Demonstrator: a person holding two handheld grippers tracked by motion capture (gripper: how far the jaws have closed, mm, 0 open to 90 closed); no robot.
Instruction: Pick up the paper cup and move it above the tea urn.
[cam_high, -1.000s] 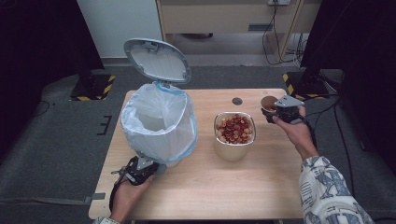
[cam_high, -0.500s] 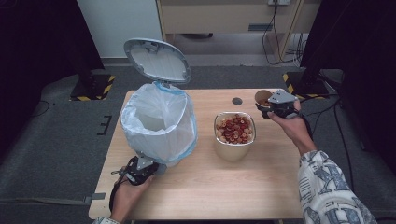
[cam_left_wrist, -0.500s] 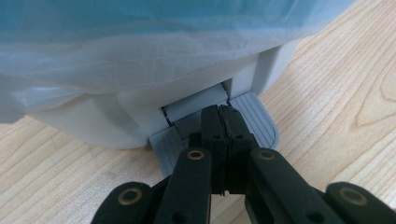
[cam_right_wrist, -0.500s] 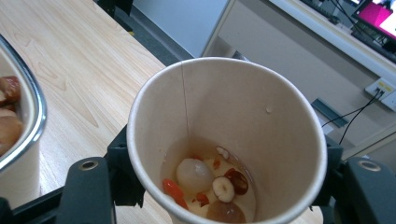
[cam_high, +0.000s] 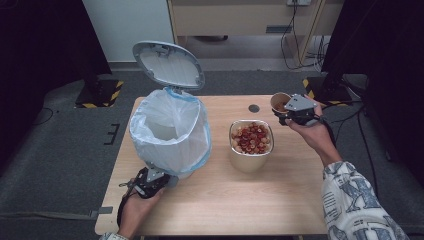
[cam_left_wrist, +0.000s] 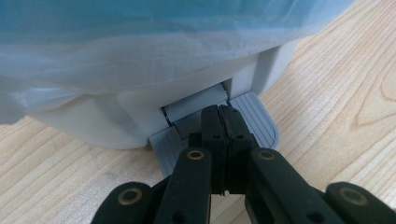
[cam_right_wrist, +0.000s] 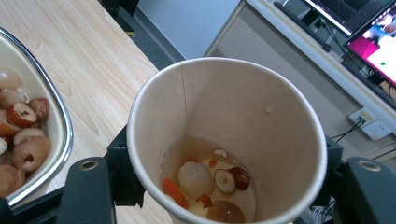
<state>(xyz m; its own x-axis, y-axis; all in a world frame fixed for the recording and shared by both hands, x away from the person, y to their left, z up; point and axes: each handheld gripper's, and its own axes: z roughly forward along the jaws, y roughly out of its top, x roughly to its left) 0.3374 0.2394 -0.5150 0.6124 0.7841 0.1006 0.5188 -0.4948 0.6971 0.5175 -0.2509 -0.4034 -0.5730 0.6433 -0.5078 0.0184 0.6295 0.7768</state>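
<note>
The right claw (cam_high: 290, 111) grips a tan paper cup (cam_right_wrist: 226, 140) between its black jaws, one pressed on each side of the cup's wall. The cup is round, with a thin rolled rim and a seam down its smooth inner wall; it stands roughly upright, mouth up, its long axis near vertical. A little pale liquid lies at its bottom with bits of red date, a whitish peeled fruit and an orange berry. In the high view the cup (cam_high: 280, 102) is held above the far right part of the pale wooden worktop (cam_high: 280, 200), just beyond and to the right of a rounded steel bowl (cam_high: 251, 156) of red and cream fruit. Against the earlier frames, the cup has risen and shifted slightly toward the bowl, while the bowl has stayed put.

The left claw (cam_left_wrist: 223, 122) has its jaws closed flat together with nothing between them, and their tips press on the ribbed grey plastic pedal (cam_left_wrist: 254, 116) at the foot of a white plastic pedal bin (cam_high: 170, 132). The bin is lined with a thin, crinkled, translucent bag with a pale blue edge (cam_left_wrist: 140, 28), and its grey oval lid (cam_high: 169, 65) stands tilted open toward the far side. The left claw and the open lid are as they were a second ago.
</note>
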